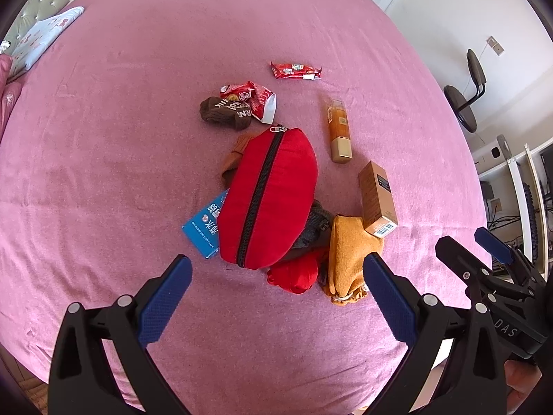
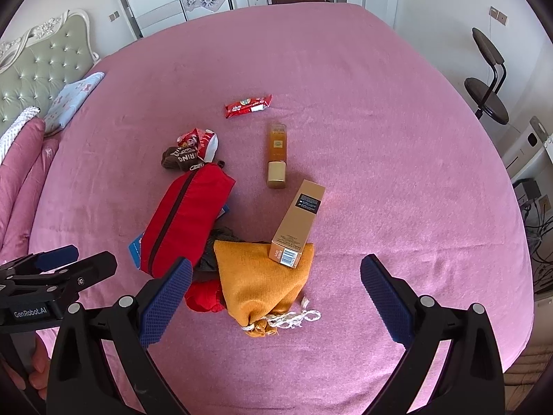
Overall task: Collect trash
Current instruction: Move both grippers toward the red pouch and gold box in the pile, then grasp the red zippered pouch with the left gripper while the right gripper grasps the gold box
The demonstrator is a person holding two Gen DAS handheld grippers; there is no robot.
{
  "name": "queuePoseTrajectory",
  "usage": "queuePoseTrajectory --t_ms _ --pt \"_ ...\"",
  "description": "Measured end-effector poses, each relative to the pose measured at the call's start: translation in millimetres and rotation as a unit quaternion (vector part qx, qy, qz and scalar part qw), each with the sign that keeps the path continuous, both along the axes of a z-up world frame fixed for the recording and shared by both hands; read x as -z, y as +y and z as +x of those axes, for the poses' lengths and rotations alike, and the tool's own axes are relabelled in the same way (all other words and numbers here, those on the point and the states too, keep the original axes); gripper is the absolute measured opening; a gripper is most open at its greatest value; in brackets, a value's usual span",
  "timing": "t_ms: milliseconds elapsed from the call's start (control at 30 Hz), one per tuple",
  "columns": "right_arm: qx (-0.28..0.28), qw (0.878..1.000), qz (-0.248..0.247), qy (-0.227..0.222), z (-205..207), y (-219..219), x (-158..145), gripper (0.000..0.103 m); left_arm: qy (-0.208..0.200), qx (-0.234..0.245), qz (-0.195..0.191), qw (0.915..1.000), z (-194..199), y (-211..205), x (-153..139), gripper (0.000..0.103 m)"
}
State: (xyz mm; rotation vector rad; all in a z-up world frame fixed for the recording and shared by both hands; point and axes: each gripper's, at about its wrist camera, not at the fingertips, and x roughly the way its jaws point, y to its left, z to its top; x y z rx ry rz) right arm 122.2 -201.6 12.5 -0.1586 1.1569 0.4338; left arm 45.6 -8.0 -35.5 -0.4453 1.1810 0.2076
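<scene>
A pile lies on the pink bed (image 1: 138,138). A flat red snack wrapper (image 1: 295,70) (image 2: 247,105) lies farthest away. A torn red-and-white wrapper (image 1: 251,98) (image 2: 200,141) rests against a brown sock (image 1: 224,112) (image 2: 179,159). A gold box (image 1: 376,199) (image 2: 299,223) leans on a mustard drawstring pouch (image 1: 349,256) (image 2: 262,276). A blue packet (image 1: 205,224) pokes out under a red zip pouch (image 1: 269,197) (image 2: 186,214). My left gripper (image 1: 276,297) is open, above the bed's near side. My right gripper (image 2: 276,297) is open, over the mustard pouch.
An amber bottle with a gold cap (image 1: 338,131) (image 2: 276,155) lies beside the box. Red cloth (image 1: 293,275) and grey cloth (image 1: 312,228) sit under the pouches. Pillows (image 2: 74,100) and a headboard (image 2: 41,69) are at the left; a chair (image 2: 487,83) at the right.
</scene>
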Motion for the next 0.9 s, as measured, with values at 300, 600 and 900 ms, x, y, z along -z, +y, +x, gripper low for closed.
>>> queuePoseTrajectory --t_ms 300,600,900 --pt "0.012 1.0 -0.009 0.022 21 -3 28 0.094 0.027 0.014 -0.01 0.9995 23 1 24 0.099" --pt "0.019 0.999 -0.013 0.042 47 1 62 0.094 0.078 0.016 -0.022 0.9966 56 16 69 0.099" --pt "0.028 0.998 -0.01 0.06 74 -2 89 0.094 0.119 0.008 -0.083 0.9893 83 38 114 0.085"
